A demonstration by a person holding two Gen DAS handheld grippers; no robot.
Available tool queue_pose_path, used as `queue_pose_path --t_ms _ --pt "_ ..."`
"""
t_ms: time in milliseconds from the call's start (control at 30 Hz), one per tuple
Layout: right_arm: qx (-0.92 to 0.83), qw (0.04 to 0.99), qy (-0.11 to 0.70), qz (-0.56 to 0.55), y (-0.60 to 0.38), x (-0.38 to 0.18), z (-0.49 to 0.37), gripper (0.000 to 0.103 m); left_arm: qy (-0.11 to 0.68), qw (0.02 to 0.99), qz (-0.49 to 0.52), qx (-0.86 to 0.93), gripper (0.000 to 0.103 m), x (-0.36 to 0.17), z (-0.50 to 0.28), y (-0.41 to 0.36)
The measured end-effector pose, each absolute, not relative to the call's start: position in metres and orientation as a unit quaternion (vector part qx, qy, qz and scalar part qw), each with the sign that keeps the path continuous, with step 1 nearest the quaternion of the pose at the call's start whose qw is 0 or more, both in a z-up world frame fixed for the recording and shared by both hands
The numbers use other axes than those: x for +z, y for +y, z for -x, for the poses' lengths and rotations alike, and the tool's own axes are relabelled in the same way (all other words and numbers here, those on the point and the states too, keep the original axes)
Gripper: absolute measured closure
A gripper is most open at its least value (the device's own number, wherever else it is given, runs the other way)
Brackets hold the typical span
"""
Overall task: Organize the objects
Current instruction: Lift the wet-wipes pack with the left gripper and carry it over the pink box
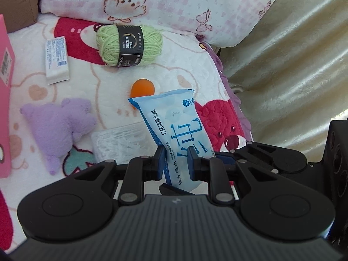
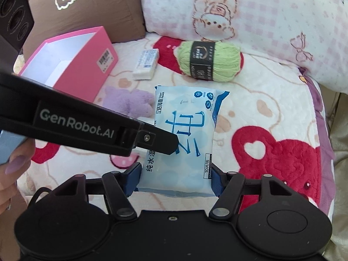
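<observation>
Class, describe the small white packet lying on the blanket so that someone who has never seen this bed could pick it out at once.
Start at the open pink box on the cartoon-print blanket. Just beside its barcode end, between the box and the green yarn ball, lies the small white packet. It alone is a flat white block with fine blue print, far smaller than the blue wipes pack in the grippers.

- wipes pack (image 2: 184,130): glossy plastic film, smooth, slightly crinkled
- yarn (image 1: 129,44): soft matt green strands, with a dark paper band that has a slight sheen
- plush toy (image 1: 57,128): fuzzy lilac pile
- blanket (image 2: 271,91): quilted fleece, matt
- pillow (image 2: 250,10): soft brushed cloth
- box (image 2: 87,65): smooth pink card, matt
- ball (image 1: 142,88): smooth orange plastic
- left gripper (image 1: 175,163) and right gripper (image 2: 175,179): matt black plastic with metal rivets and blue pads (image 2: 131,179) that look rubbery
- cover (image 1: 293,65): shiny, satin-like cream cloth
</observation>
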State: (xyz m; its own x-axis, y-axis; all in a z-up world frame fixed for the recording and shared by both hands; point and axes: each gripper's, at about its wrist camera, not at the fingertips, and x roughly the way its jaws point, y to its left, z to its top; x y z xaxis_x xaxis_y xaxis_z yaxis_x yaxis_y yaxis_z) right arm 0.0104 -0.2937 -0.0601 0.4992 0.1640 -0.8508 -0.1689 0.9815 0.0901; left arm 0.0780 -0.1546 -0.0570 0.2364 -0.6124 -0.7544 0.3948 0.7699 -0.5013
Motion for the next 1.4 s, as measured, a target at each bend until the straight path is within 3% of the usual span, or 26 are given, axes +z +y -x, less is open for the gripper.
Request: queue_pose_path --t_ms 767,1400 --pt "0.149 0.899 0.404 0.08 -0.199 -0.002 0.034 0.036 0.495 0.818 0.048 -0.289 0.084 0.016 -0.026 -0.076" --pt "0.248 0.891 0.367 0.105 -0.103 0.062 0.011 0.038 0.48 0.853 -0.005 -0.203 0.082 0.093 -0.009 0.019"
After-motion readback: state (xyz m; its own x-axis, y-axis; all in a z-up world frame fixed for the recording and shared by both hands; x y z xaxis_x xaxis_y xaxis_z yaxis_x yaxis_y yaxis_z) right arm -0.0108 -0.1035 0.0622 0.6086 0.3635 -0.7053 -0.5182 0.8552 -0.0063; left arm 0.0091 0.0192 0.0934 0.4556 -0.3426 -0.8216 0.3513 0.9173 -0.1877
